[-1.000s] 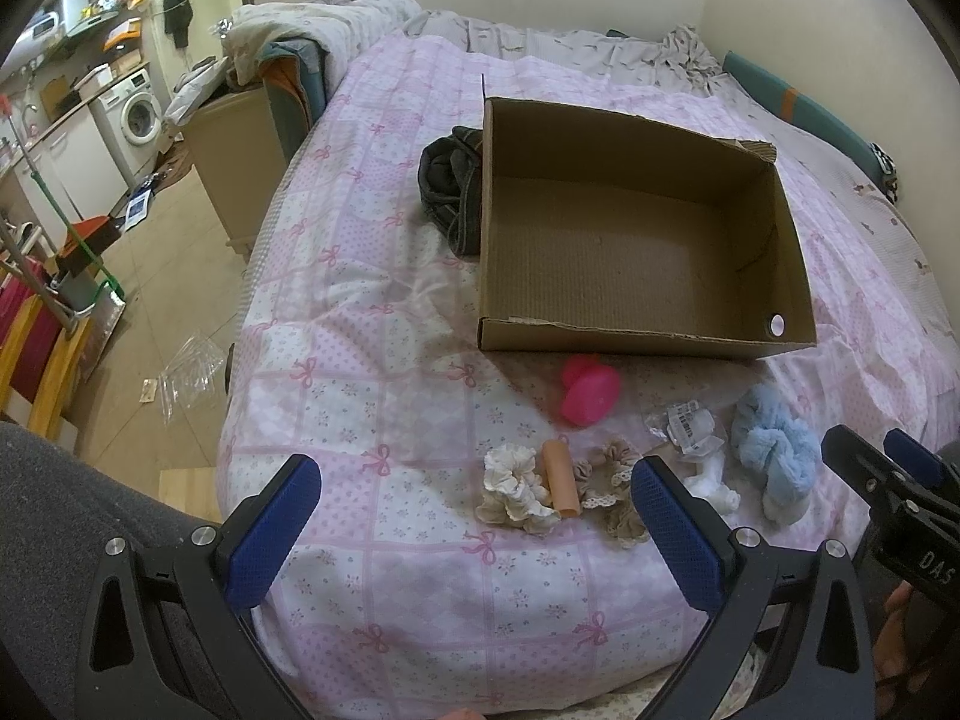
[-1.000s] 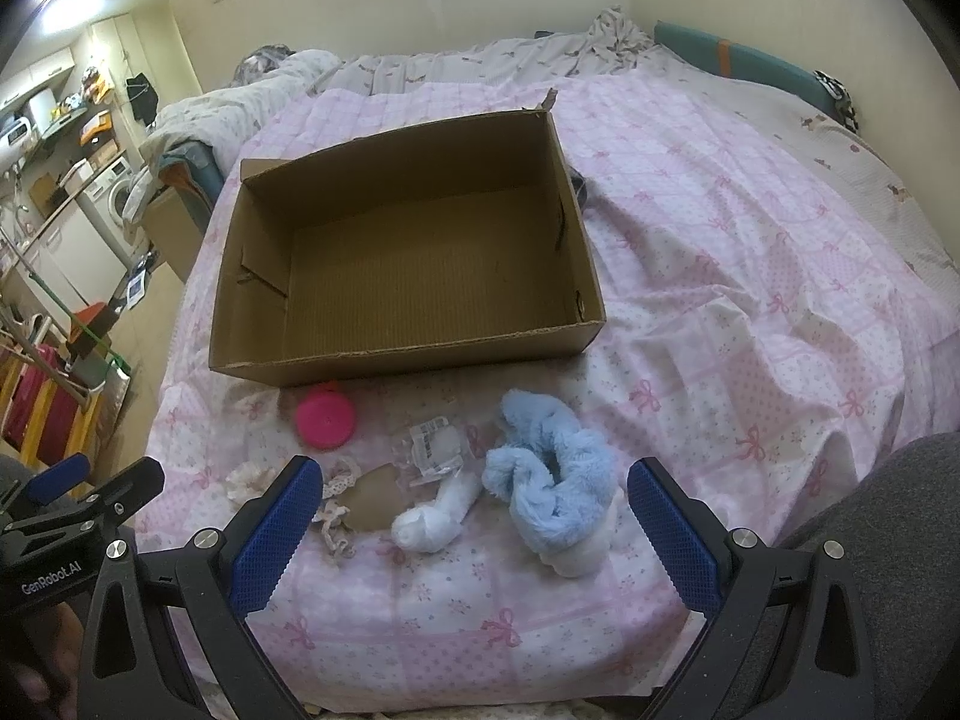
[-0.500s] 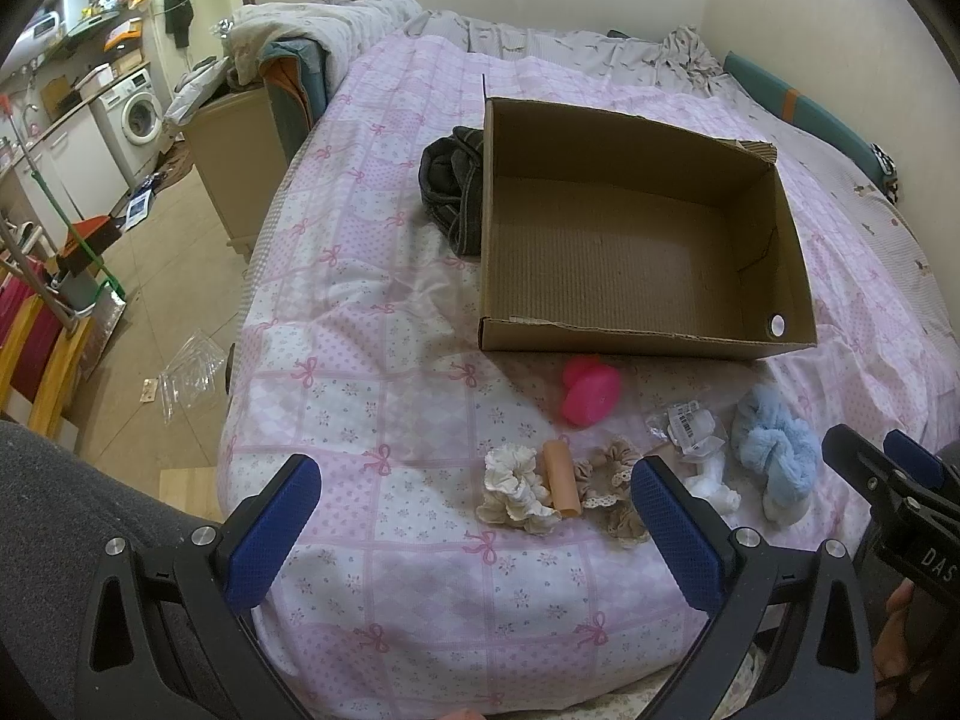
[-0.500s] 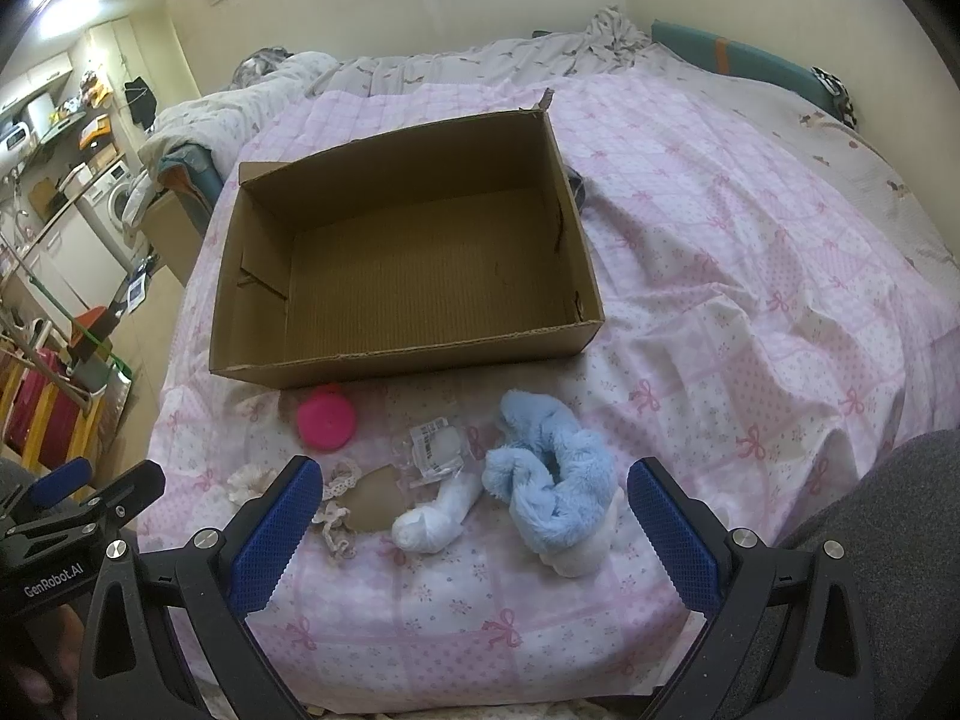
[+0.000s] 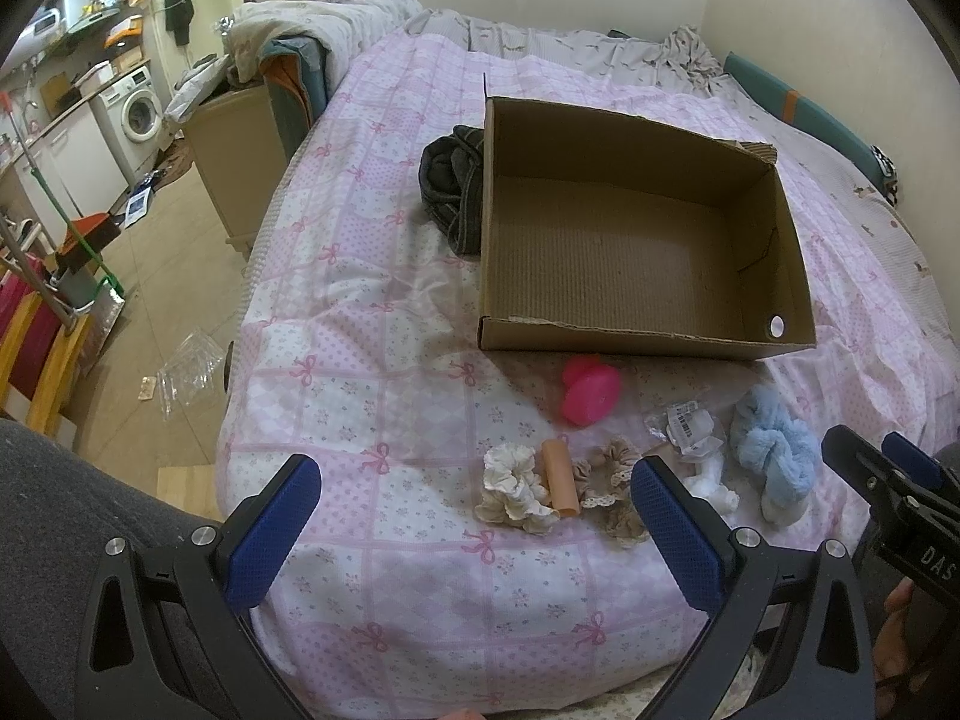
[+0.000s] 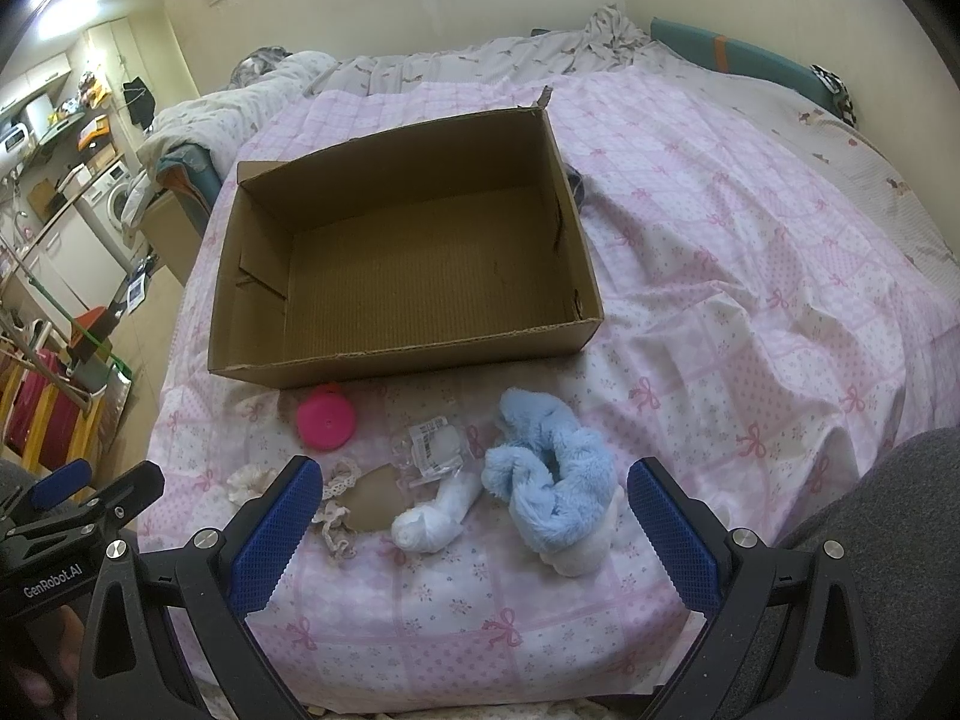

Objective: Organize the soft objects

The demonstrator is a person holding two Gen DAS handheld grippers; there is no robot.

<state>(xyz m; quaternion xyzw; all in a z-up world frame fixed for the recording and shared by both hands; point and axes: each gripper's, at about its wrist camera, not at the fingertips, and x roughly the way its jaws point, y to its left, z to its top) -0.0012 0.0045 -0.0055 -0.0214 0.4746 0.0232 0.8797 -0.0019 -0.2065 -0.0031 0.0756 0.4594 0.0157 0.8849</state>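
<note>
An empty cardboard box (image 5: 630, 246) (image 6: 414, 276) sits on the pink bedspread. In front of it lie a pink round item (image 5: 588, 390) (image 6: 327, 423), a cream scrunchie (image 5: 516, 489), a peach roll (image 5: 561, 477), a beige lace scrunchie (image 5: 612, 492), a small plastic packet (image 6: 435, 447), a white sock (image 6: 435, 516) and a fluffy blue scrunchie (image 5: 771, 456) (image 6: 549, 474). My left gripper (image 5: 474, 531) is open and empty, low over the bed's near edge. My right gripper (image 6: 468, 531) is open and empty, just in front of the sock and blue scrunchie.
Dark folded clothing (image 5: 450, 186) lies against the box's left side. A crumpled blanket (image 5: 312, 36) is piled at the bed's far left. A wooden cabinet (image 5: 234, 138) and cluttered floor lie left of the bed. The wall runs along the right.
</note>
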